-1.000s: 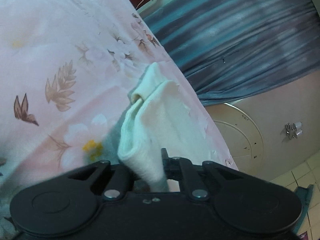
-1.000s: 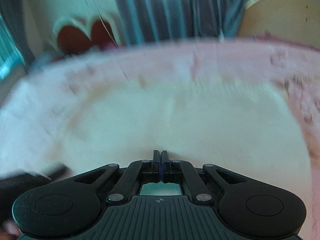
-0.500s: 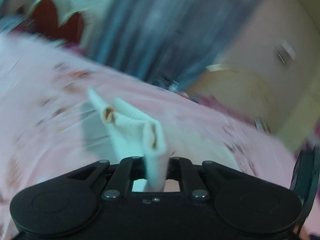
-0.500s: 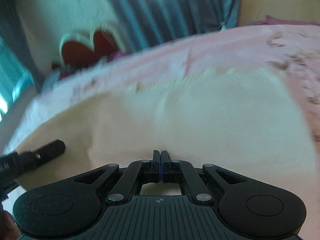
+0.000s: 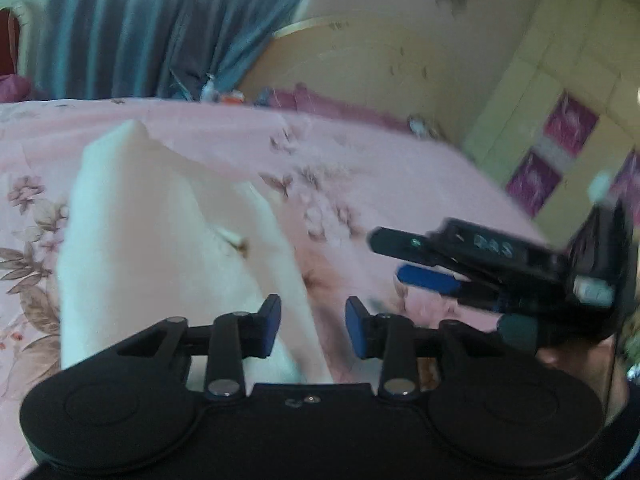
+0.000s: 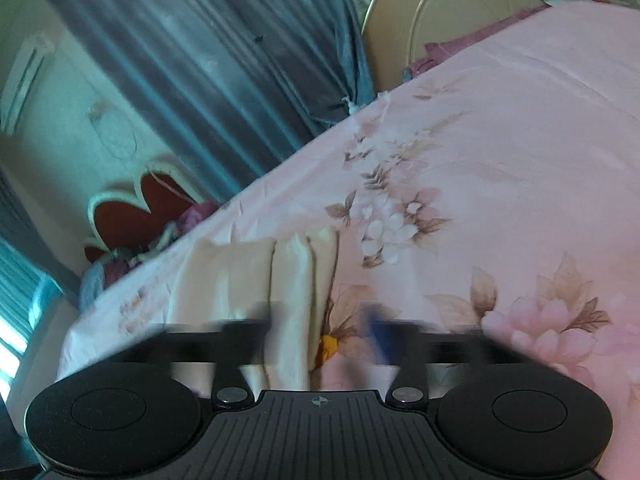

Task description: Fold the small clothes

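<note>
In the left wrist view, the folded cream-white small cloth [image 5: 160, 248] lies on the pink bedsheet with flower print [image 5: 380, 168], from about 9 to 11 o'clock, and its right edge runs down between the fingers. The left gripper [image 5: 313, 328] has just been opening; its jaws stand narrowly apart and the pads do not press the cloth. At 3 o'clock the right gripper [image 5: 404, 258] hovers over bare sheet, fingers apart. Much free sheet lies from 12 to 2 o'clock, up to the bed edge near the grey-blue curtain [image 5: 132, 28].

In the right wrist view the same cloth [image 6: 256, 280] lies at 9 o'clock, and the blurred jaws have just been opening wide. No containers are visible.
</note>
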### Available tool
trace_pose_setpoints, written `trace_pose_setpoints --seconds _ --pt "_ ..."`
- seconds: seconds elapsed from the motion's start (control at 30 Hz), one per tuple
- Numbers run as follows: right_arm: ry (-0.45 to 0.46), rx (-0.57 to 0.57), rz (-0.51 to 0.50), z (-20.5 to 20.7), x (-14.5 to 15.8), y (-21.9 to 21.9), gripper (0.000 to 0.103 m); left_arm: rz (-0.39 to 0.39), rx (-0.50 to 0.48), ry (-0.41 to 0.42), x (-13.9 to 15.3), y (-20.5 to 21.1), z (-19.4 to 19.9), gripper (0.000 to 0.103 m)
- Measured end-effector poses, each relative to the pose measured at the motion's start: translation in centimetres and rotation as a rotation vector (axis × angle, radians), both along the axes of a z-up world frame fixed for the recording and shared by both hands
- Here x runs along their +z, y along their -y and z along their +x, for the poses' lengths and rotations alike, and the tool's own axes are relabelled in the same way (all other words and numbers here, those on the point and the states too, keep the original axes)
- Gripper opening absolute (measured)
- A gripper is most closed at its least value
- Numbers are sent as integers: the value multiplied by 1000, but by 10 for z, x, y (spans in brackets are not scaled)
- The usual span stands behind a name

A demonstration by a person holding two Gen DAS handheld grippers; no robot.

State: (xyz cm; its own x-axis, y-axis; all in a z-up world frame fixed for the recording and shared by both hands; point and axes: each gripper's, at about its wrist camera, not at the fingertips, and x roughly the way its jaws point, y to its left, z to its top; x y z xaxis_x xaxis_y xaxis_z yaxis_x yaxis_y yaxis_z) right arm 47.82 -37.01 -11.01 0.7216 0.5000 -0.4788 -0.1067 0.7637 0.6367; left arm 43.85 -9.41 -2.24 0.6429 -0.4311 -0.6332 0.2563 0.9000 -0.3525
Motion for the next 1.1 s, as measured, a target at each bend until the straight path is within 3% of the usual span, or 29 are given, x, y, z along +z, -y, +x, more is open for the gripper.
trace_pose_setpoints --seconds 0.03,0.13,0.2,0.37,0.47,0.57,0.7,0.8,0.83,0.87,1.0,1.1 --pt "-1 25 12 1 2 -1 67 -14 31 16 4 -17 -2 35" --pt "0 144 55 12 3 -18 49 19 172 56 9 -60 3 34" --pt "-17 208 44 24 1 -40 49 21 243 26 2 -85 14 33" --pt "-94 283 57 51 -16 -75 49 14 311 -36 -25 -109 33 31" --pt "-122 300 42 63 -23 -85 49 -84 361 -55 -30 -122 30 31" --pt "-169 319 35 75 -33 -92 49 -123 355 -67 -37 -131 40 31" --pt "-182 373 85 83 -35 -103 49 -91 318 -132 -52 -134 51 33" --pt "-184 371 52 88 -37 -115 49 -106 296 -129 -50 -140 53 33" --pt "-172 374 33 87 -35 -118 44 -102 299 -101 -47 -143 52 33" --pt "-166 384 -1 86 -33 -122 8 -101 306 -72 -45 -147 52 30" --pt "-99 372 -103 71 -19 -130 9 -108 256 -60 -48 -147 69 26" --pt "-38 326 -126 54 0 -123 8 -99 175 -20 -36 -132 75 25"
